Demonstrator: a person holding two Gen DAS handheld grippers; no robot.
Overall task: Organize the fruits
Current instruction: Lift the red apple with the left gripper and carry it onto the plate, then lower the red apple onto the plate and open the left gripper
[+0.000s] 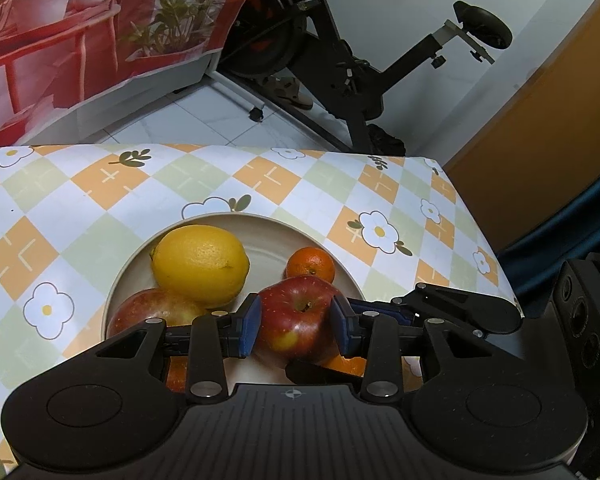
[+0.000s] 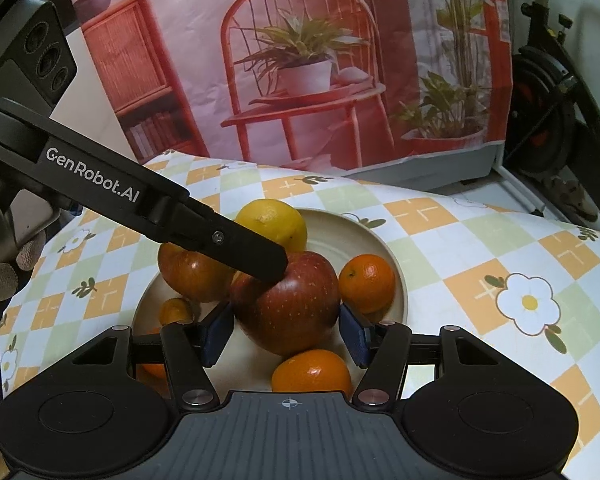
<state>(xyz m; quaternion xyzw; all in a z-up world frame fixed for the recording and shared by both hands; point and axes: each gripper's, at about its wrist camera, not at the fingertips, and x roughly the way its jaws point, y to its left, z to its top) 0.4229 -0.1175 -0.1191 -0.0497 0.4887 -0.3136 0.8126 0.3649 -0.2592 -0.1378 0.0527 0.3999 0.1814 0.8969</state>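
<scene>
Left tongs (image 1: 296, 320) reach in from the left and sit on each side of the big red apple (image 2: 288, 304). Their blue pads (image 1: 250, 326) press on the apple's skin, so they are holding it. A hand (image 2: 2, 276) in a glove holds these tongs at the left edge of the right camera's view.

Right tongs (image 2: 286, 334) come at the same apple from the near side. Their pads are just beside the apple on both sides. I cannot tell if they squeeze it or only sit next to it.

The red apple is in the middle of a round cream plate (image 2: 400, 280), and the plate is full of fruit. Seen from the right camera:
- A yellow lemon (image 2: 274, 220) is at 12 o'clock.
- A second apple (image 2: 188, 276) is at 10 o'clock, touching the red one, and the black finger of the left tongs lies across the place where they meet.
- One orange (image 2: 366, 282) is at 3 o'clock, just beside the right pad.
- Another orange (image 2: 312, 372) is at 6 o'clock, right under the red apple.
- A small orange (image 2: 174, 310) is at 8 o'clock, close to the left pad.

The plate is on a tablecloth (image 2: 460, 248) with flowers and squares. Behind the table hangs a cloth picture (image 2: 300, 60) of a red chair and plants. A black exercise bike (image 1: 340, 60) stands past the table.
</scene>
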